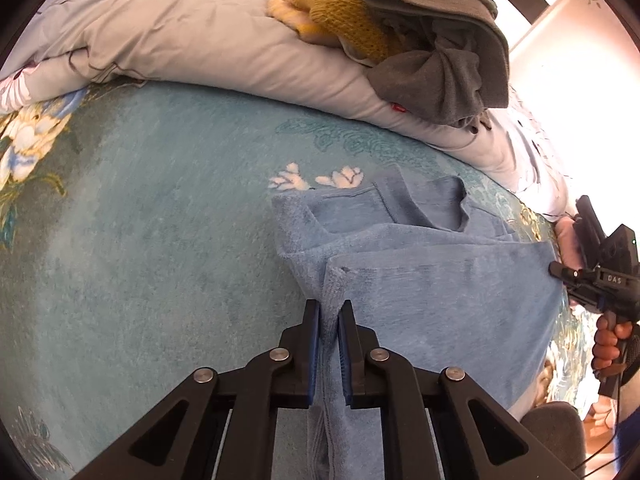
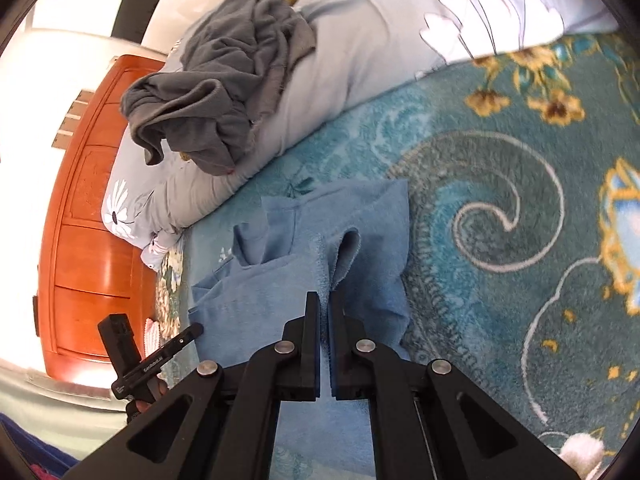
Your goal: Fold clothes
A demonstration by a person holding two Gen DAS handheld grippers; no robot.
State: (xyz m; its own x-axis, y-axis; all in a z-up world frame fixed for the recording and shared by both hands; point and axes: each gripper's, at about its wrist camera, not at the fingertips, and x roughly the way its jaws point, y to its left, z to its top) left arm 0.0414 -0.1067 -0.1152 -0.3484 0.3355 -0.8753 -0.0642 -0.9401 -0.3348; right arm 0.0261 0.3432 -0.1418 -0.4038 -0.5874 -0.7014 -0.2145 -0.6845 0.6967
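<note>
We have both grippers, left (image 1: 329,307) and right (image 2: 324,298), pinched tight on the blue top (image 1: 432,280) lying part-folded on the rug (image 1: 160,220); the grey pile (image 1: 440,52) waits unfolded.

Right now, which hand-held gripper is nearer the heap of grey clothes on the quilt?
Neither clearly. The left hand-held gripper and the right hand-held gripper both clamp the blue garment, with the grey clothes well beyond both.
</note>
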